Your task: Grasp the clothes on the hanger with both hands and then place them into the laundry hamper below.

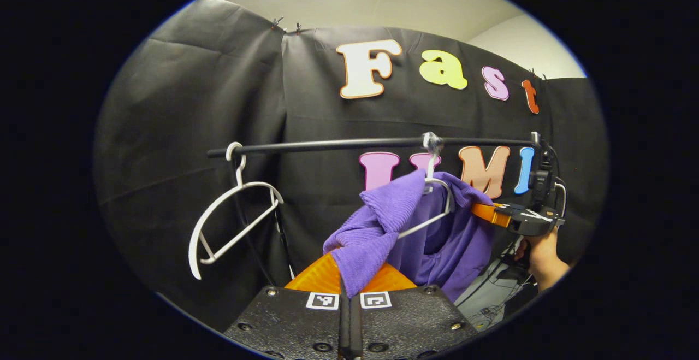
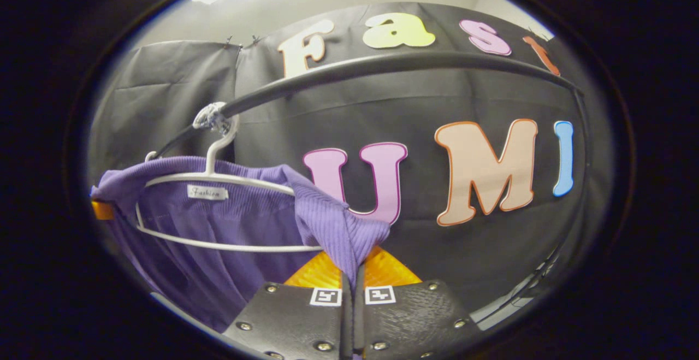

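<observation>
A purple knit garment [image 1: 453, 240] hangs on a white hanger [image 1: 437, 207] from a black rail [image 1: 355, 143]. My left gripper [image 1: 349, 286] is shut on a bunched fold of its near shoulder, pulled off the hanger's end. In the right gripper view, the garment [image 2: 218, 261] drapes over the hanger [image 2: 218, 177] at the left, and my right gripper [image 2: 354, 270] is shut on the tip of its other shoulder. In the left gripper view, the right gripper [image 1: 494, 213] reaches to the garment's far side, with a hand [image 1: 540, 259] holding it.
An empty white hanger [image 1: 229, 223] hangs at the rail's left end. The black cloth wall stands close behind the rail. Cables [image 1: 502, 272] trail down at the right below the hand.
</observation>
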Tool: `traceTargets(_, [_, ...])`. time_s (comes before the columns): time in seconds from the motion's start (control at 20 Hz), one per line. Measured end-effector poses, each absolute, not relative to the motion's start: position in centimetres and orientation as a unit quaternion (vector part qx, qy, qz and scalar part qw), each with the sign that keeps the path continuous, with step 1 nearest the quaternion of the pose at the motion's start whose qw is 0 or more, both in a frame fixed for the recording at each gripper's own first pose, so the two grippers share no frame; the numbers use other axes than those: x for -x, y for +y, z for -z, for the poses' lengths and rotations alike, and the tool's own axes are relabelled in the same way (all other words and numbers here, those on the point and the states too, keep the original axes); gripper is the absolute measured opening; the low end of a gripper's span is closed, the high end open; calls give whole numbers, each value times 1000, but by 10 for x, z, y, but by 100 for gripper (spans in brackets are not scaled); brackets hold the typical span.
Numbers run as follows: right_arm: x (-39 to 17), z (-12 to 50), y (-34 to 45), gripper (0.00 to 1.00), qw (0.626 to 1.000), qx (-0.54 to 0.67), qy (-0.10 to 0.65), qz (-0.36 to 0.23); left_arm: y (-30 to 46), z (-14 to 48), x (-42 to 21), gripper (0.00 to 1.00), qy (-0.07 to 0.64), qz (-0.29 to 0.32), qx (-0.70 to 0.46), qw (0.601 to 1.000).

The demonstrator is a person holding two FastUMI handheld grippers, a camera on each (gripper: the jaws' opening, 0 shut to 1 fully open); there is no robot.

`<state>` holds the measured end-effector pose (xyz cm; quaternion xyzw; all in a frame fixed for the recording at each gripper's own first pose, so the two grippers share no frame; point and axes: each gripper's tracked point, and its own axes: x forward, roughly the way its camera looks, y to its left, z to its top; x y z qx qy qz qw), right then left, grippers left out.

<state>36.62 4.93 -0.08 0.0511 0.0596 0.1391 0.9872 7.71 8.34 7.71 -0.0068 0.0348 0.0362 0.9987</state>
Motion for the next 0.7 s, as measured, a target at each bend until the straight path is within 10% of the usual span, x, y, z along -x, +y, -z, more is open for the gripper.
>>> traceTargets(0.7, [-462,-35,34,1,997,-54,-13,-57,151,-104,-180,0,-6,-48,-13,999])
